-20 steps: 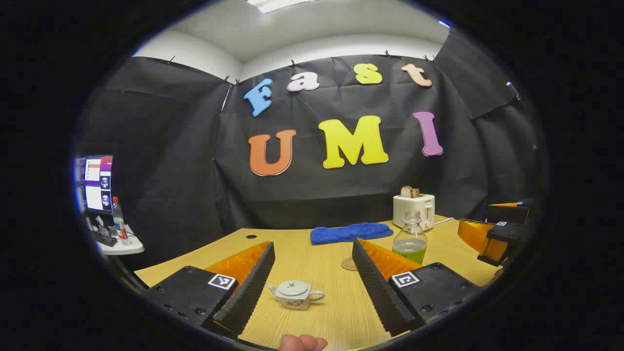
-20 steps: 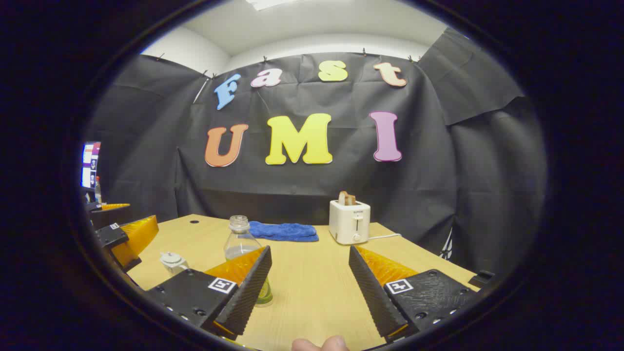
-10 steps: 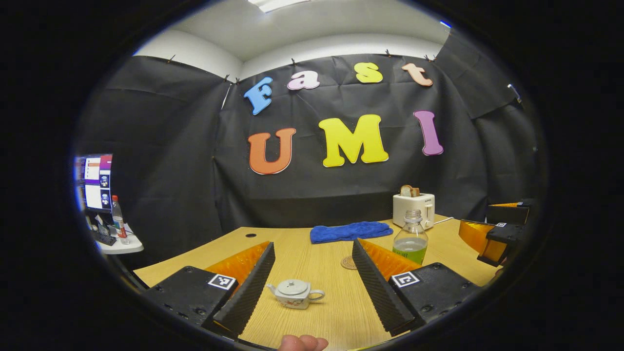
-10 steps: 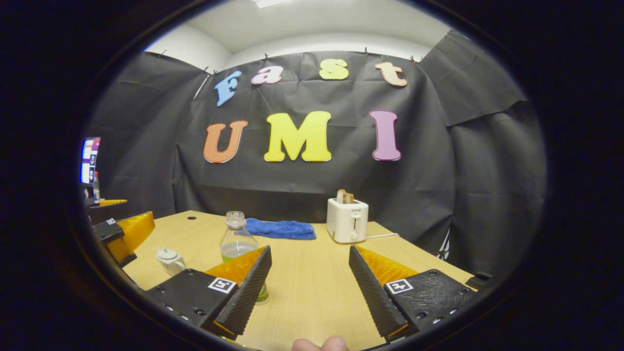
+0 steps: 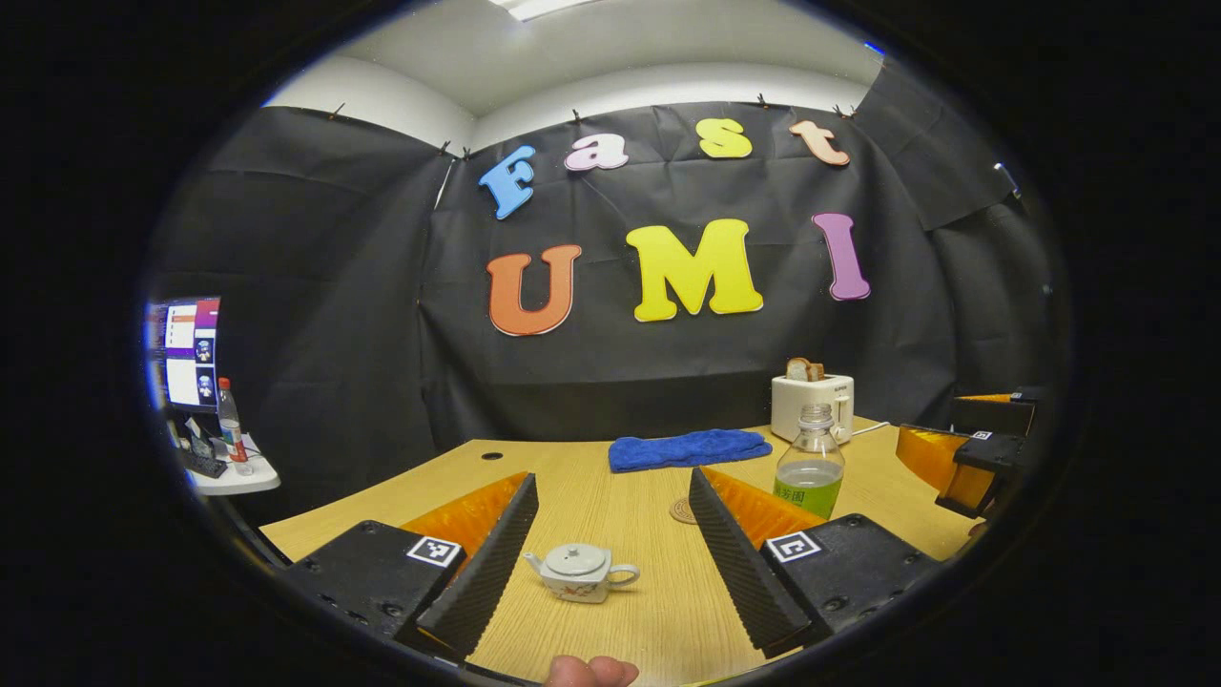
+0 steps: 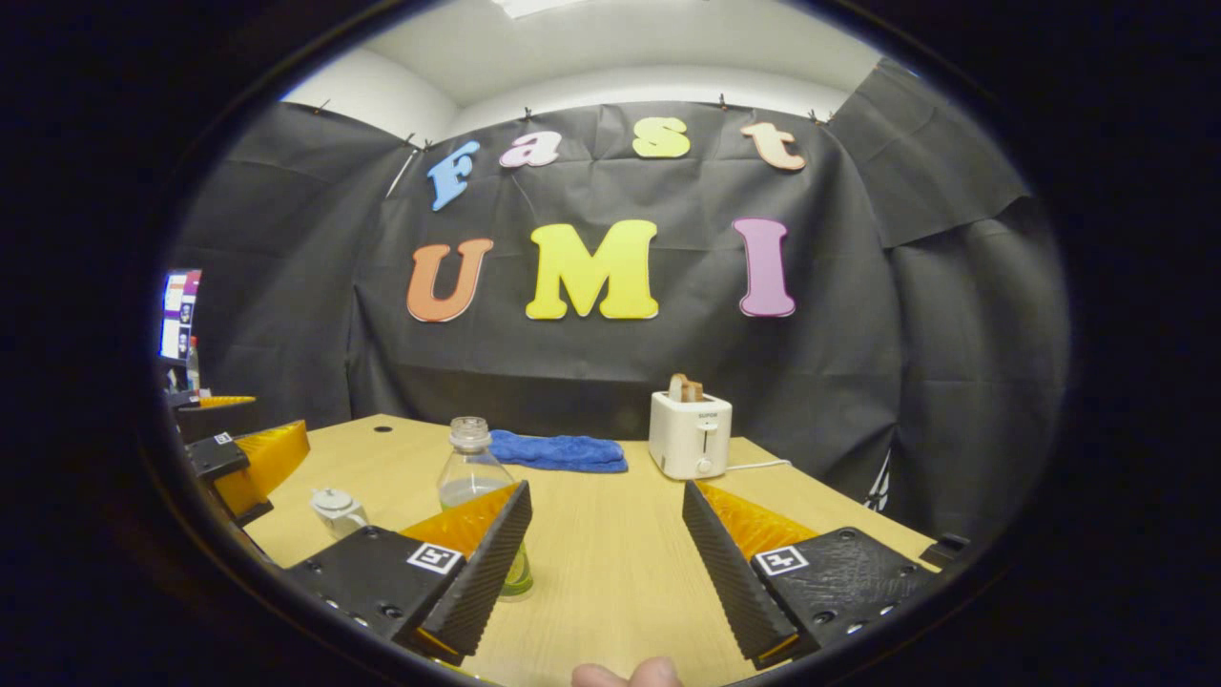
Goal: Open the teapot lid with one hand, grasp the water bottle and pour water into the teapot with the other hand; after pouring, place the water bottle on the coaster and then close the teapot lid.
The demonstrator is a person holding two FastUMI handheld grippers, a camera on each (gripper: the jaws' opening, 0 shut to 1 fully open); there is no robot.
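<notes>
Black cloth wall fills mid-frame beneath a white ceiling with a light panel at top. A wooden table spans the bottom; a small white side table sits at far left.

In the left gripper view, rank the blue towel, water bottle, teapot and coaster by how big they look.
1. blue towel, widest
2. water bottle and teapot look close; the teapot sits nearer the camera, so unsure
3. coaster, partly hidden behind a finger of the left gripper

One teapot, one water bottle, one coaster, one towel, one toaster, two grippers.
</notes>
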